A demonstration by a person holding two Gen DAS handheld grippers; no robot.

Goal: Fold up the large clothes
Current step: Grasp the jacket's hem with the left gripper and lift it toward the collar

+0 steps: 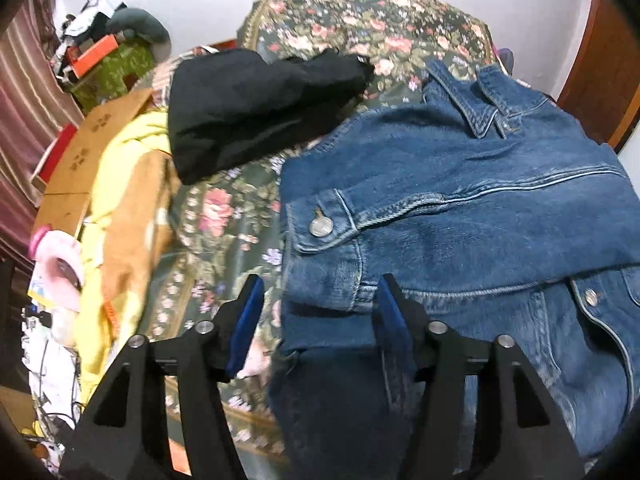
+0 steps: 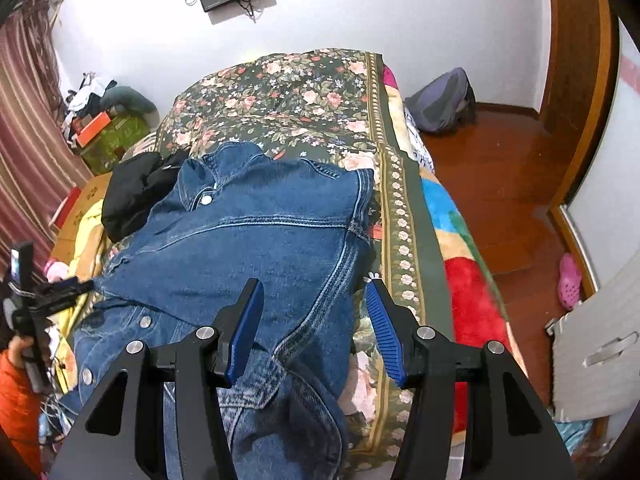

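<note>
A blue denim jacket [image 1: 460,208] lies spread on the floral bedspread [image 1: 224,216], a sleeve cuff with a metal button [image 1: 321,226] folded over its body. My left gripper [image 1: 316,292] is open just above the jacket's left edge near that cuff, holding nothing. In the right wrist view the jacket [image 2: 256,240] lies along the bed with its collar at the far end. My right gripper [image 2: 312,292] is open above the jacket's right side seam, empty. The left gripper [image 2: 60,292] shows at the jacket's left edge.
A black garment [image 1: 256,108] lies on the bed beyond the jacket. Yellow cloth [image 1: 120,184] and cardboard boxes [image 1: 92,140] crowd the left. A colourful blanket [image 2: 460,264] hangs off the bed's right edge over a wooden floor [image 2: 500,176] with a backpack [image 2: 440,100].
</note>
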